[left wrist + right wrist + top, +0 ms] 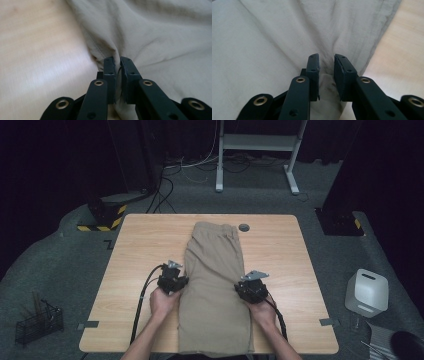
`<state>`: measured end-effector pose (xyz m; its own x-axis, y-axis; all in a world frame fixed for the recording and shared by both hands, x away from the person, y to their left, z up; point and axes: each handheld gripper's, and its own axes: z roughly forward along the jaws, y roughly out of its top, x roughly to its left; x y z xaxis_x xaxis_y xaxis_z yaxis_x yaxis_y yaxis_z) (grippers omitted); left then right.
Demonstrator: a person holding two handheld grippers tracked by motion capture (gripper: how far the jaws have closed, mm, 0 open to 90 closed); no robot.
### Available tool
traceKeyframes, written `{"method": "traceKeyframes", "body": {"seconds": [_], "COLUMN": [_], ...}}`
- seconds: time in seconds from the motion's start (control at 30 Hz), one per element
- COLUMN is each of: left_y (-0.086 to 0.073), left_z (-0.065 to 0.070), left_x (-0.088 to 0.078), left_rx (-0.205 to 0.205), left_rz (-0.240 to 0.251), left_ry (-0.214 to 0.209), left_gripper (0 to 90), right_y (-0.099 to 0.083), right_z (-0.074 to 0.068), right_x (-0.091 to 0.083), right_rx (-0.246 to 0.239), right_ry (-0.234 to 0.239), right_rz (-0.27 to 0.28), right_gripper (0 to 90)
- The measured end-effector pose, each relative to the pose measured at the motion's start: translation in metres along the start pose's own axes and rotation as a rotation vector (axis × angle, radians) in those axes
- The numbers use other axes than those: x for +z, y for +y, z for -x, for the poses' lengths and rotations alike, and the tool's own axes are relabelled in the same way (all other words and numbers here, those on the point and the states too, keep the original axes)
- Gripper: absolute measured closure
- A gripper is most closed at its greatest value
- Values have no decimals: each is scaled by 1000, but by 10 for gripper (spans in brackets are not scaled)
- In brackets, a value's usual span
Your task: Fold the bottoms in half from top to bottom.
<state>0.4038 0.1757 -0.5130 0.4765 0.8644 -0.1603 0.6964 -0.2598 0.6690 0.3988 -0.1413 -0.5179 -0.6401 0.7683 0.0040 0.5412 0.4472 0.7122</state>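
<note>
The khaki trousers (215, 285) lie folded lengthwise down the middle of the wooden table (135, 250), running from the upper centre of the high view to its bottom edge, where the cloth reaches the table's near side. You have a gripper at each long edge, about halfway along the garment; the left gripper (118, 61) is pinched tight on a ridge of cloth at the trousers' left edge — its jaws nearly meet, with creases fanning out from the bite; the right gripper (326, 60) sits over the right edge with its jaws a little apart and a soft bulge of fabric between them, so I judge that hold as loose or not yet made.

Expect the material to behave as light, limp cotton; it will sag between your two holds, drape rather than keep a line, and slide easily over the smooth tabletop; nothing here is fragile. A thin pinch may catch just the top layer — take a deeper bite at the folded edge so that every layer comes up together. Hold at matching points on both sides; otherwise the fold is likely to skew as you lift.
</note>
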Motion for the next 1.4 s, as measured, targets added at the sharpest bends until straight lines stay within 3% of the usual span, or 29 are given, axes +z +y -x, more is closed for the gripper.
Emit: {"method": "traceKeyframes", "body": {"seconds": [0.07, 0.1, 0.13, 0.2, 0.3, 0.33, 0.37, 0.4, 0.5, 0.53, 0.57, 0.6, 0.63, 0.67, 0.73, 0.8, 0.87, 0.9, 0.93, 0.97, 1.03, 1.07, 1.17, 1.2, 1.23, 1.3, 1.33, 1.4], "left_y": [-13, -13, -18, -16, -4, 1, 6, 16, 23, 25, 26, 27, 27, 27, 26, 25, 21, 20, 18, 17, 15, 14, 13, 12, 12, 10, 9, 7], "left_z": [2, 2, 2, 0, -6, -9, -11, -14, -17, -17, -17, -17, -15, -15, -16, -19, -26, -31, -33, -34, -33, -28, -18, -11, -7, 5, 10, 14], "left_x": [-10, -10, -14, -15, -13, -12, -10, -4, 4, 6, 9, 11, 13, 14, 13, 9, 5, 3, 0, -2, -5, -11, -16, -19, -20, -17, -13, 0], "left_rx": [-23, -23, -24, -39, -50, -58, -68, -84, -82, -79, -73, -62, -54, -41, -22, -6, -24, -37, -51, -36, -28, -15, 19, 40, 57, 97, 116, 138], "left_rz": [4, 4, 6, 17, 43, 61, 66, 59, 37, 27, 13, -1, -16, -25, -41, -46, -52, -55, -52, -45, -22, 21, 55, 73, 79, 74, 60, 6], "left_ry": [-26, -26, -29, -27, 32, 43, 47, 41, 42, 41, 35, 34, 38, 48, 59, 94, 91, 85, 77, 87, 102, 109, 93, 70, 54, 15, 5, 2], "left_gripper": [832, 824, 801, 770, 640, 570, 555, 555, 564, 643, 643, 754, 754, 873, 891, 894, 894, 888, 868, 782, 618, 558, 477, 477, 458, 451, 451, 443], "right_y": [-9, -9, -14, -13, -2, 10, 10, 24, 36, 45, 45, 51, 51, 53, 53, 52, 49, 43, 41, 39, 36, 36, 36, 36, 36, 35, 35, 29], "right_z": [-7, -7, -11, -11, -5, 3, 3, 13, 22, 30, 30, 34, 34, 35, 38, 40, 47, 57, 61, 62, 60, 55, 35, 35, 20, 6, 6, -2], "right_x": [-8, -8, -14, -15, -15, -13, -13, -8, 2, 13, 13, 24, 24, 29, 40, 42, 41, 38, 35, 32, 24, 21, 9, 9, 4, 3, 3, 9], "right_rx": [-2, -2, 8, 11, 30, 61, 61, 99, 135, 167, 167, 173, 173, 168, 138, 140, 142, 172, 183, 191, 194, 188, 141, 141, 108, 61, 61, 46], "right_ry": [31, 31, 72, 75, 48, 19, 19, -7, -39, -49, -49, -54, -54, -63, -93, -108, -136, -144, -142, -135, -110, -89, -28, -28, 11, 27, 27, 39], "right_rz": [8, 8, -1, -3, 18, 47, 47, 66, 58, 46, 46, 27, 27, 14, -34, -38, -44, -46, -35, -20, 15, 34, 77, 77, 94, 87, 87, 45], "right_gripper": [738, 738, 700, 671, 604, 576, 576, 548, 538, 559, 559, 660, 660, 721, 900, 900, 900, 900, 900, 897, 823, 781, 702, 702, 664, 643, 643, 628]}}
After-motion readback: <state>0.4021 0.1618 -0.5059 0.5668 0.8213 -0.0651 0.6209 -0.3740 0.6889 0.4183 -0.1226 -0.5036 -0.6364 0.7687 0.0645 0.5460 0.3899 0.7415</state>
